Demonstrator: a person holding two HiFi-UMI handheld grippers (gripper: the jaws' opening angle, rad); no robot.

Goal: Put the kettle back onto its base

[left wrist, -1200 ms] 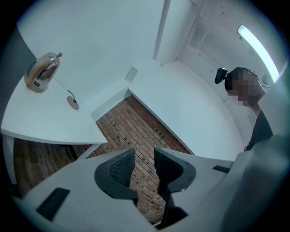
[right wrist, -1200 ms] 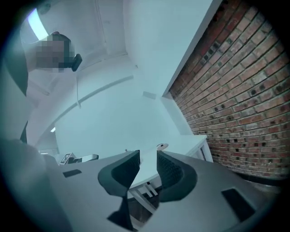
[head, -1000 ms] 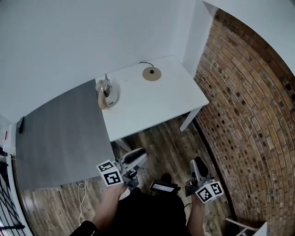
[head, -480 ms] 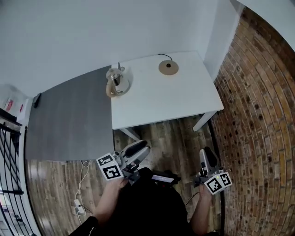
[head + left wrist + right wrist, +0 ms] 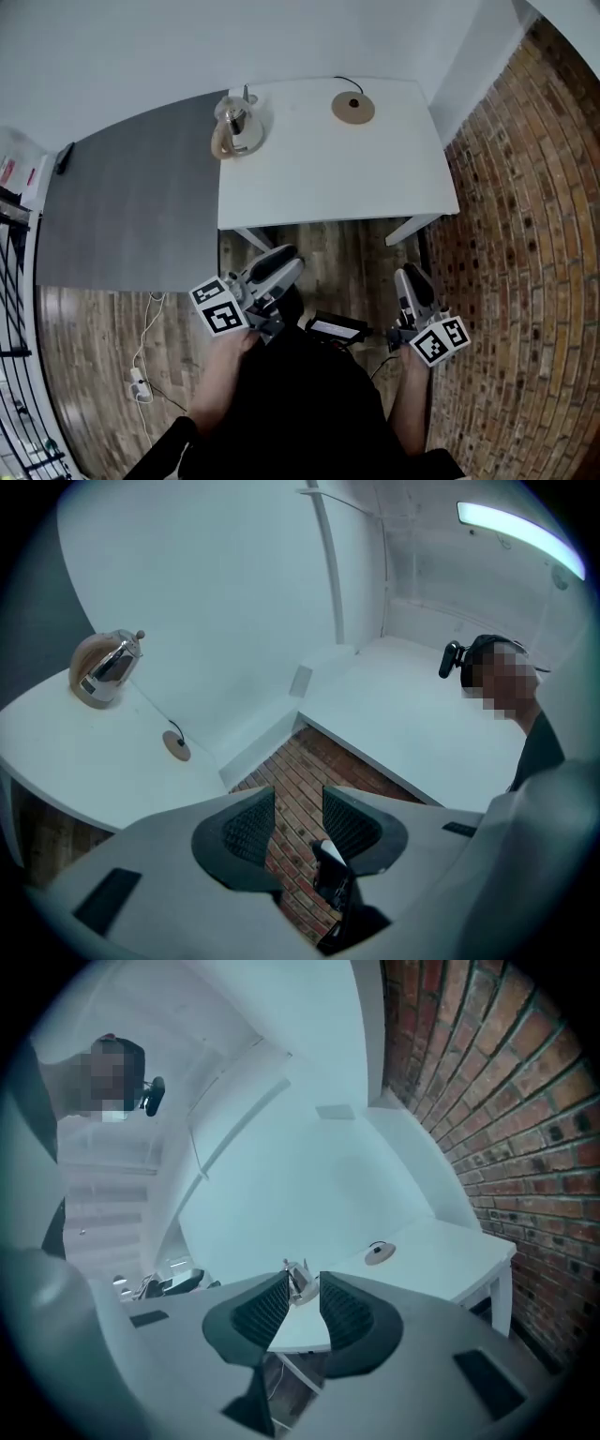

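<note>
White surface point(image 5: 328, 178) carries the kettle point(image 5: 234, 127) well apart from its base point(image 5: 352, 108); left claw point(image 5: 284, 263), just opening, and right claw point(image 5: 410, 278) hang released, empty, still short of it, probably readied for the grasp

1. Soft, even light falls on the white table point(image 5: 328, 178); shadows are faint.
2. A ceiling light strip point(image 5: 517, 529) glares in my left gripper view, and the kettle point(image 5: 105, 667) glints.
3. Both gripper views look bluish, with dark corners.
4. The brick wall point(image 5: 525, 244) bows toward the head view's edge.
</note>
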